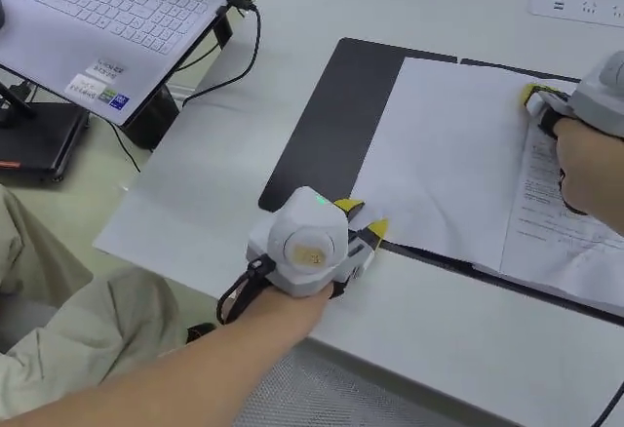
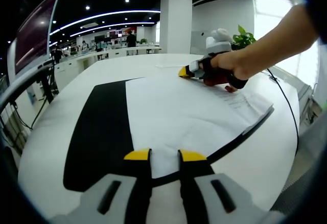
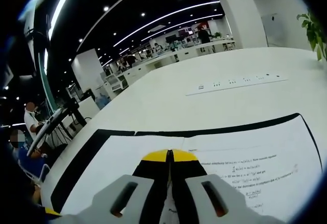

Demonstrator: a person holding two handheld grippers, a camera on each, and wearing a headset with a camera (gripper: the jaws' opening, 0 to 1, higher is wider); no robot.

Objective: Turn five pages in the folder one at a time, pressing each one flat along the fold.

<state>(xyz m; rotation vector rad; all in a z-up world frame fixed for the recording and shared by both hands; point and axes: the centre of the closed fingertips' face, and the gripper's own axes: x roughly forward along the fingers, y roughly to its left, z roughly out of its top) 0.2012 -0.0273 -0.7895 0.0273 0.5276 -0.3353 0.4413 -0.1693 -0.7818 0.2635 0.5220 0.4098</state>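
White workbench (image 1: 458, 349): folder (image 1: 331, 125) open, page (image 1: 439, 164) lies turned; left gripper (image 2: 164, 156) narrowly parted at its edge, right gripper (image 3: 168, 156) closed at fold (image 1: 514, 193); count unclear.

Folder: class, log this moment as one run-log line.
folder open; left gripper open, near edge of blank page; right gripper shut at fold

1. The left gripper (image 1: 363, 216) has a round, light grey body.
2. A tan round disc (image 1: 309, 254) sits on top of it, and there is a tiny green light (image 1: 320, 200).
3. Its jaws are grey outside and black inside, with yellow tips.
4. A black strap loop (image 1: 239, 295) is at its back end.
5. The right gripper (image 1: 534, 97) is light grey too, with yellow tips and red and black parts.
6. The person wears light beige trousers (image 1: 68, 329).
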